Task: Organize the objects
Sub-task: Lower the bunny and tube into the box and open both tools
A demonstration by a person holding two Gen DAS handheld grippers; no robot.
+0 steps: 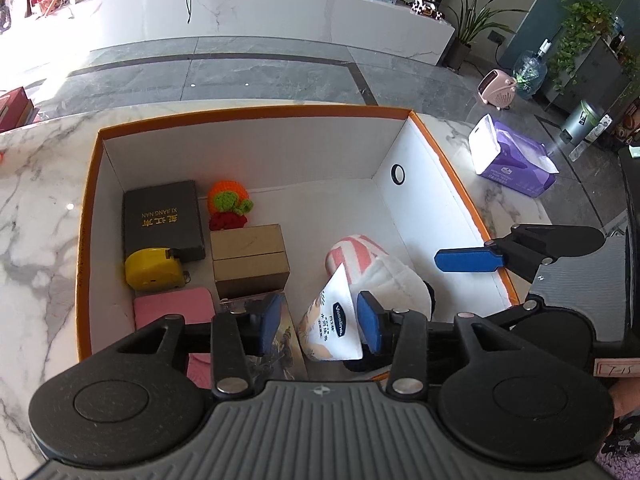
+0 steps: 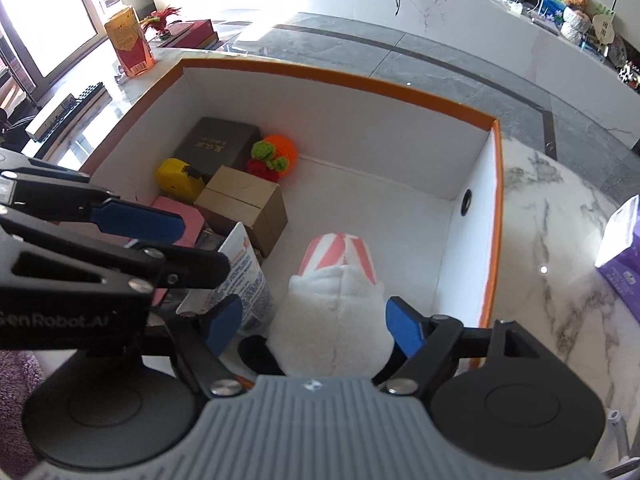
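A white box with an orange rim (image 1: 256, 111) (image 2: 340, 80) stands on the marble table. Inside it, a white Vaseline tube (image 1: 334, 322) (image 2: 244, 280) stands between the blue pads of my left gripper (image 1: 320, 322). The left pad is clear of the tube, so the gripper is open. To the tube's right lies a white plush toy with a pink-striped end (image 1: 372, 264) (image 2: 336, 312). It sits between the wide-apart pads of my right gripper (image 2: 314, 326), and the left pad does not press on it. One right gripper finger (image 1: 468, 260) shows over the box's right wall.
Packed in the box's left half are a black box (image 1: 162, 216), a yellow tape measure (image 1: 154, 270), a brown carton (image 1: 250, 260), a pink item (image 1: 172, 308) and a crochet toy (image 1: 228, 204). A purple tissue pack (image 1: 516, 160) lies on the table (image 1: 40, 208) to the right.
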